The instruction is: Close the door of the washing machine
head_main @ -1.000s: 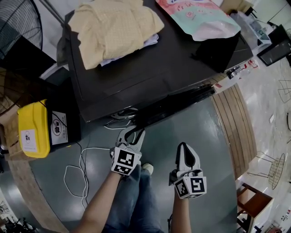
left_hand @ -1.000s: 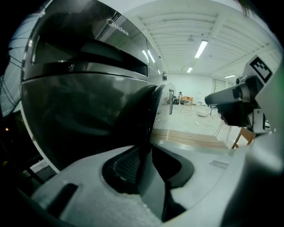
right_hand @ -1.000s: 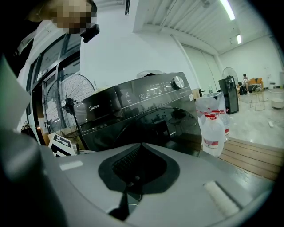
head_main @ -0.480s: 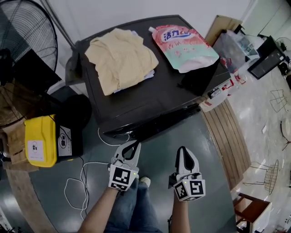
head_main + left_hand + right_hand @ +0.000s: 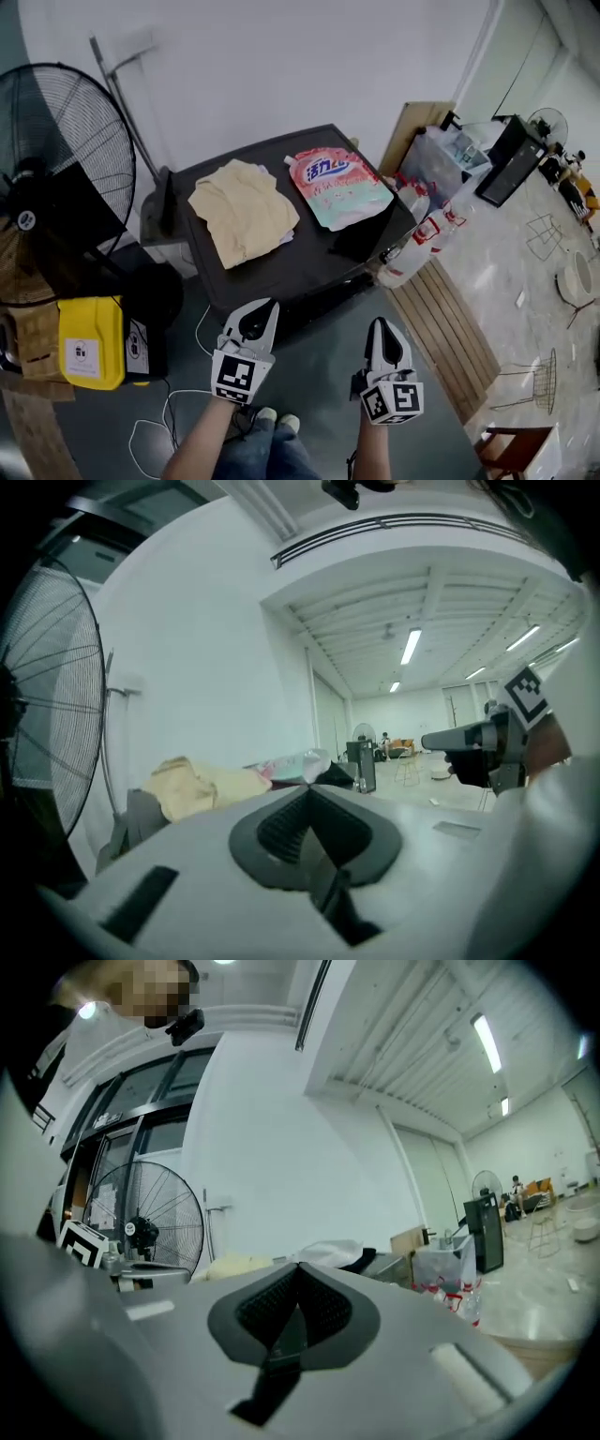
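The left gripper [image 5: 265, 311] and right gripper [image 5: 381, 326] each had jaws pressed together on nothing. The washing machine [image 5: 314, 251] stood at twelve o'clock from them, with a cloth [image 5: 242, 211] and a pouch [image 5: 337, 187] on top.

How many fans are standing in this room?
2. A big fan stands left of the washing machine; a smaller fan stands far off at the upper right. More may be out of view.

The cloth [image 5: 242, 211] lies left of the pouch [image 5: 339, 185] atop the washing machine [image 5: 314, 251].
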A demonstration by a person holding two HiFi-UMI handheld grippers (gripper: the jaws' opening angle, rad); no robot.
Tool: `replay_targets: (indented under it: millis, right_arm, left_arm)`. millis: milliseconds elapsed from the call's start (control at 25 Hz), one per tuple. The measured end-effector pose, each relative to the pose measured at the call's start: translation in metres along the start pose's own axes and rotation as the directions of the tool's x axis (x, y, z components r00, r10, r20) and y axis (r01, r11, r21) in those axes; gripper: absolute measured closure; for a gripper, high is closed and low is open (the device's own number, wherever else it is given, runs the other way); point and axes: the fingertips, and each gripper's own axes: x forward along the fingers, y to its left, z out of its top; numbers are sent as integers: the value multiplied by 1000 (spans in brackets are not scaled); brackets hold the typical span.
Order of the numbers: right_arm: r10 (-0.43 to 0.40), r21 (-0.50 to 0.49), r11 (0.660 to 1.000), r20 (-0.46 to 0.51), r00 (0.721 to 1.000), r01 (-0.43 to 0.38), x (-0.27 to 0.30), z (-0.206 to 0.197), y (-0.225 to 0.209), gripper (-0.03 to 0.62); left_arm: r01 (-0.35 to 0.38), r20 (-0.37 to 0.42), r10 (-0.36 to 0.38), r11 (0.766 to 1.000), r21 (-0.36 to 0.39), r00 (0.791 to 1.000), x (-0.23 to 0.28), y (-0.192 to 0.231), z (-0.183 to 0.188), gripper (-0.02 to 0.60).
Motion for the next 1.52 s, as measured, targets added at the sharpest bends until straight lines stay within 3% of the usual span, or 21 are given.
replay_targets:
  millis: [400, 640, 880, 1120, 1520]
  right_arm:
    - [-33, -76, 996, 166, 986, 46, -9, 117, -2, 582]
    - [-58, -117, 989, 235, 970, 87, -23, 166, -9, 582]
    - [-108, -131, 980, 265, 958, 147, -41, 187, -17, 582]
    - [-150, -137, 973, 243, 958, 187, -53, 180, -21, 583]
    - [-137, -130, 977, 231, 963, 170, -59, 176, -17, 583]
  left_arm:
    - [15, 153, -23, 998, 56, 988, 13, 3, 121, 574]
    - [35, 207, -50, 996, 78, 977, 19, -12, 169, 574]
    - [55, 236, -71, 996, 76, 969, 19, -28, 192, 574]
    - [64, 231, -81, 995, 81, 970, 17, -37, 191, 574]
    - [57, 220, -74, 995, 83, 973, 7, -37, 188, 574]
